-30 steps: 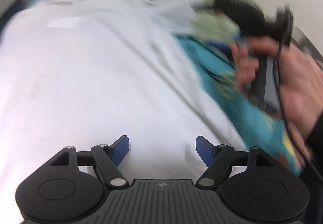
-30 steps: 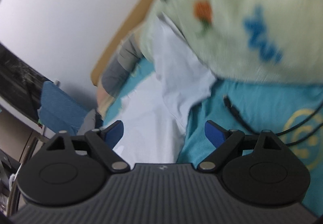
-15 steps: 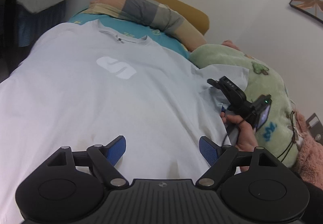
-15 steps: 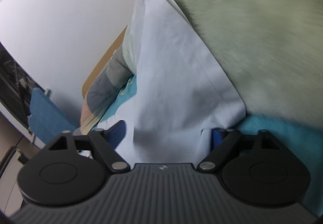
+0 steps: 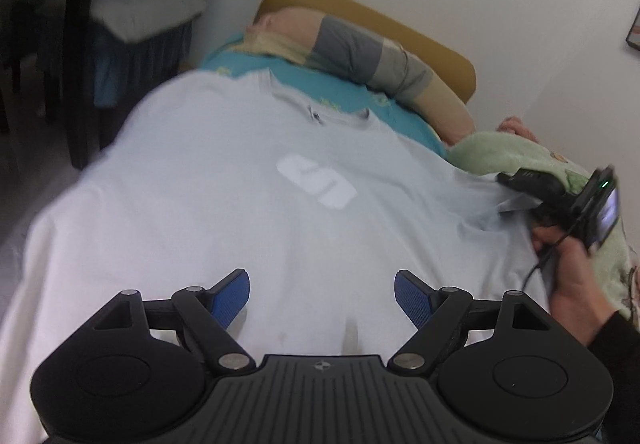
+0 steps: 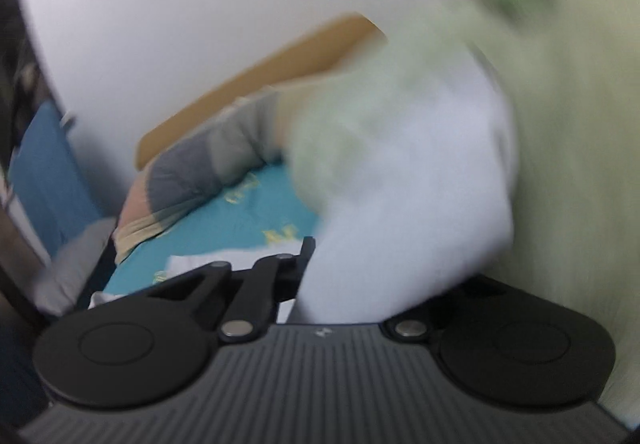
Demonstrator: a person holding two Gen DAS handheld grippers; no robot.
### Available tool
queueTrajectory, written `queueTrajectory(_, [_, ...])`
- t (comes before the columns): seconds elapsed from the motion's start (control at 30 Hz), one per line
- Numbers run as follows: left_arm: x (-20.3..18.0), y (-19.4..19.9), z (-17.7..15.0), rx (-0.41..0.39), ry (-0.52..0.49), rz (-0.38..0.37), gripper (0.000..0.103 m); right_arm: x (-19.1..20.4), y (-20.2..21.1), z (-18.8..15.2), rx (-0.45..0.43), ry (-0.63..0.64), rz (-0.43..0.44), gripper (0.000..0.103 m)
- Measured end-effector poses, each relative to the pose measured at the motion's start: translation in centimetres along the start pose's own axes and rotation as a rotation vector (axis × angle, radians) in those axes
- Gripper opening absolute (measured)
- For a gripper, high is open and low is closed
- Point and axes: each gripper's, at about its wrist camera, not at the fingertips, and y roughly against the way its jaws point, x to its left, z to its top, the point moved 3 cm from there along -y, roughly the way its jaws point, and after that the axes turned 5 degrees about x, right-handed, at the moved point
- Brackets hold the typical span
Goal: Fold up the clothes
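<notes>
A pale blue T-shirt with a white logo lies spread flat on the bed, collar at the far end. My left gripper is open and empty above the shirt's lower middle. My right gripper shows in the left wrist view at the shirt's right sleeve. In the blurred right wrist view the sleeve is bunched between the closed-in fingers of the right gripper, whose tips are hidden by cloth.
A green fleece blanket lies right of the shirt. A striped pillow and mustard headboard are at the far end, over a teal sheet. A blue chair stands far left.
My right gripper has closed on the shirt's right sleeve and is lifting it; its view is now blurred. My left gripper stays open and has drawn back slightly.
</notes>
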Motion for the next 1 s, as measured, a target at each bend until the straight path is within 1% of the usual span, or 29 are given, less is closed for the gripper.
queueTrajectory(0.07, [0.6, 1.4, 0.8, -0.032, 0.014, 0.014, 0.082, 3.2, 1.8, 1.7, -0.037, 0.119, -0.009, 0.014])
queueTrajectory(0.17, [2.1, 3.7, 2.0, -0.077, 0.05, 0.029, 0.082, 9.0, 4.0, 3.2, -0.073, 0.301, -0.021, 0.014])
queueTrajectory(0.27, [4.1, 5.8, 2.6, -0.115, 0.08, 0.071, 0.084, 15.6, 4.7, 2.3, -0.098, 0.483, -0.058, 0.014])
queueTrajectory(0.33, [5.6, 6.7, 2.8, -0.13, 0.104, 0.109, 0.084, 19.6, 4.0, 0.4, -0.09, 0.589, -0.078, 0.014])
queueTrajectory(0.37, [6.4, 6.9, 2.9, -0.132, 0.116, 0.125, 0.084, 21.6, 3.3, -1.0, -0.078, 0.647, -0.089, 0.014])
queueTrajectory(0.47, [8.6, 6.8, 3.0, -0.13, 0.139, 0.165, 0.085, 26.0, -0.3, -6.2, 0.024, 0.767, -0.094, 0.014])
queueTrajectory(0.53, [9.8, 6.2, 3.0, -0.12, 0.15, 0.183, 0.085, 28.0, -2.8, -9.6, 0.101, 0.8, -0.071, 0.014])
queueTrajectory(0.57, [10.3, 5.6, 3.0, -0.109, 0.156, 0.189, 0.085, 28.6, -3.9, -11.0, 0.126, 0.809, -0.06, 0.014])
queueTrajectory(0.63, [11.3, 4.4, 3.0, -0.085, 0.168, 0.206, 0.085, 29.0, -5.4, -12.7, 0.177, 0.789, -0.026, 0.021])
queueTrajectory(0.67, [11.6, 3.8, 3.0, -0.077, 0.171, 0.21, 0.085, 29.2, -6.2, -13.5, 0.204, 0.776, -0.007, 0.036])
queueTrajectory(0.7, [11.8, 3.3, 3.0, -0.07, 0.171, 0.211, 0.085, 29.2, -6.7, -14.1, 0.236, 0.751, 0.023, 0.066])
queueTrajectory(0.73, [12.0, 2.8, 3.0, -0.063, 0.17, 0.208, 0.085, 29.1, -6.9, -14.3, 0.261, 0.716, 0.06, 0.081])
queueTrajectory(0.77, [12.1, 2.3, 2.9, -0.055, 0.171, 0.205, 0.085, 29.0, -6.8, -14.3, 0.277, 0.68, 0.097, 0.091])
queueTrajectory(0.87, [11.9, 1.1, 2.7, -0.042, 0.156, 0.198, 0.085, 29.4, -6.2, -13.4, 0.297, 0.571, 0.193, 0.091])
queueTrajectory(0.93, [11.4, 0.5, 2.4, -0.023, 0.142, 0.194, 0.085, 29.2, -4.0, -12.5, 0.284, 0.523, 0.229, 0.091])
queueTrajectory(1.0, [10.5, 0.4, 2.1, -0.017, 0.119, 0.178, 0.085, 28.6, -1.5, -11.2, 0.253, 0.509, 0.234, 0.091])
